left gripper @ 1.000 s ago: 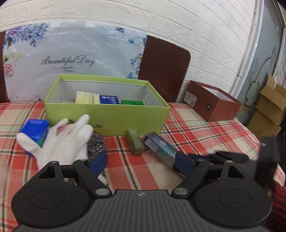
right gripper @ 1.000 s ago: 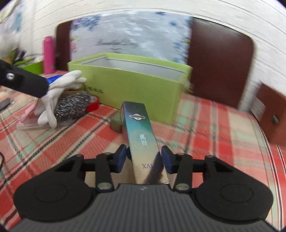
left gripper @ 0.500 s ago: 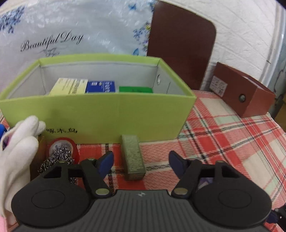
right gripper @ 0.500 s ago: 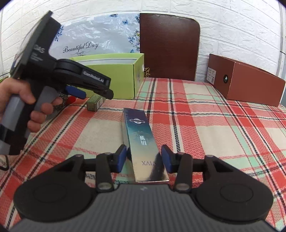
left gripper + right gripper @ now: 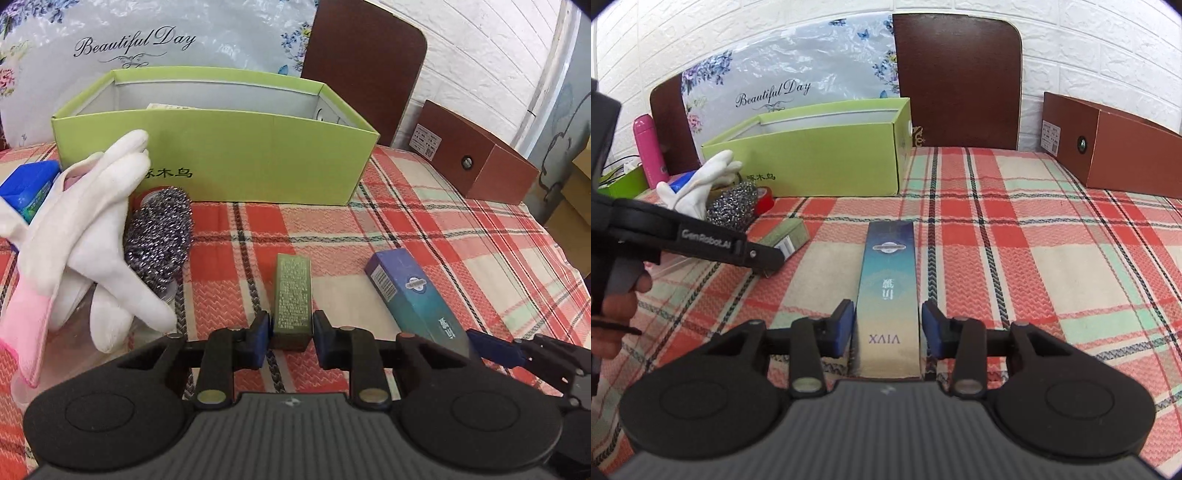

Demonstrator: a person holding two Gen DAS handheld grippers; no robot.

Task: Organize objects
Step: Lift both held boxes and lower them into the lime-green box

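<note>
A small olive-green box (image 5: 292, 295) lies on the plaid tablecloth. My left gripper (image 5: 290, 339) has a finger on each side of its near end, with narrow gaps showing. A long blue-teal VIVX box (image 5: 888, 295) lies flat on the cloth; my right gripper (image 5: 888, 328) straddles its near end, pads slightly off its sides. The same box shows in the left wrist view (image 5: 413, 299). The lime-green open box (image 5: 221, 155) stands behind, with small cartons inside.
A white glove (image 5: 92, 229), a steel scourer (image 5: 159, 236), a red tape roll (image 5: 764, 197) and a blue container (image 5: 29, 184) lie left of the green box. A brown shoebox (image 5: 1115, 147) sits at back right. A pink bottle (image 5: 646, 147) stands far left.
My left gripper has pulled back, dropped lower and narrowed around the olive box. My right gripper has set the VIVX box on the cloth, its jaws opened a little.
</note>
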